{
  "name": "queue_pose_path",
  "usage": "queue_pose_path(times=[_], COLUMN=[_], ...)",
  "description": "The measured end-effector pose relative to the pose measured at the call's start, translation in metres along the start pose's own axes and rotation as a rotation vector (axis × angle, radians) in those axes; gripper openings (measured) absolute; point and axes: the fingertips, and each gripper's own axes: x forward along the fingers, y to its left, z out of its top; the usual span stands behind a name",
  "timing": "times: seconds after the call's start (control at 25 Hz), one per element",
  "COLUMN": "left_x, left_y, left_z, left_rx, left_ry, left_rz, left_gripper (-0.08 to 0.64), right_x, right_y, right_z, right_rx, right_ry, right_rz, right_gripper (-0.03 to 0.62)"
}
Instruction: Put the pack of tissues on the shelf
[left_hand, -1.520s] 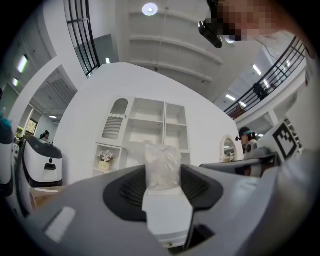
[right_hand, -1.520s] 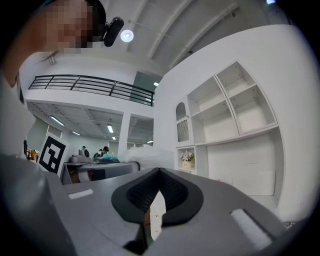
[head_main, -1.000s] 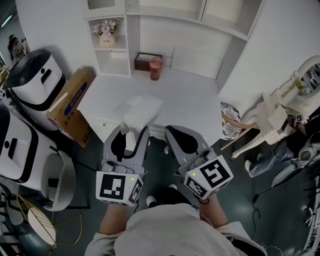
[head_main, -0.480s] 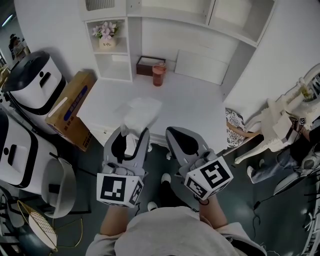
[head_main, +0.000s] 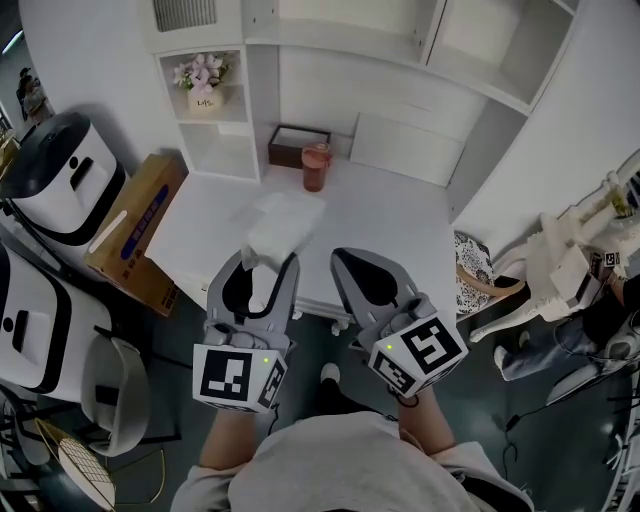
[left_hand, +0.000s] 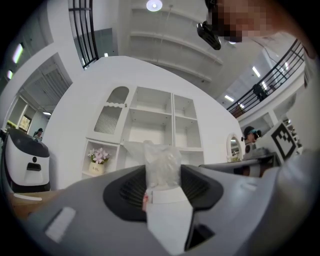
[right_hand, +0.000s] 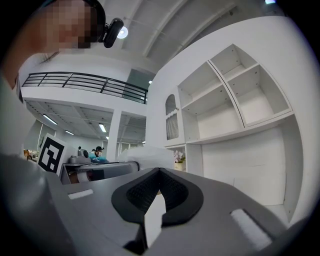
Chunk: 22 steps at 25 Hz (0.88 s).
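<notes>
The pack of tissues (head_main: 282, 222), white in clear crinkled wrap, sticks out forward from my left gripper (head_main: 262, 264), which is shut on its near end. In the left gripper view the pack (left_hand: 161, 167) stands pinched between the dark pads (left_hand: 131, 189). It hangs over the front edge of the white desk (head_main: 400, 225). The white shelf unit (head_main: 232, 150) with open cubbies rises at the desk's back. My right gripper (head_main: 352, 262) is alongside, to the right; its jaws meet with nothing between them (right_hand: 159, 173).
A flower pot (head_main: 203, 82) fills the upper left cubby. A brown box (head_main: 296, 145) and a red cup (head_main: 316, 166) stand at the desk's back. A cardboard box (head_main: 135, 225) and white machines (head_main: 60, 180) sit left; a person (head_main: 590, 310) is at the right.
The desk and shelf have slid lower and closer in the head view. Both grippers keep their place in the view, and the left one still holds the pack.
</notes>
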Motion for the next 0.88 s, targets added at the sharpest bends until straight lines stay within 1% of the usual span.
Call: queue_pose_path(times=[0.44,0.64,0.88], left_x=[0.064,0.085,0.108], left_y=[0.005,0.004,0.003], left_z=[-0.003,-0.005,-0.008], left_rx=[-0.003,0.001,0.01], left_ry=[0.0,0.0,-0.005], left_rz=[0.004,0.007,0.027], left_gripper=[0.193,0.193,0.193], right_x=[0.031,0.041,0.052], right_y=[-0.054,-0.075,-0.097], right_z=[0.009,0.01,0.009], right_rx=[-0.003,0.002,0.004], right_ry=[-0.006,-0.012,-0.017], right_rz=[0.014,0.016,0.041], right_gripper=[0.0,0.0,0.0])
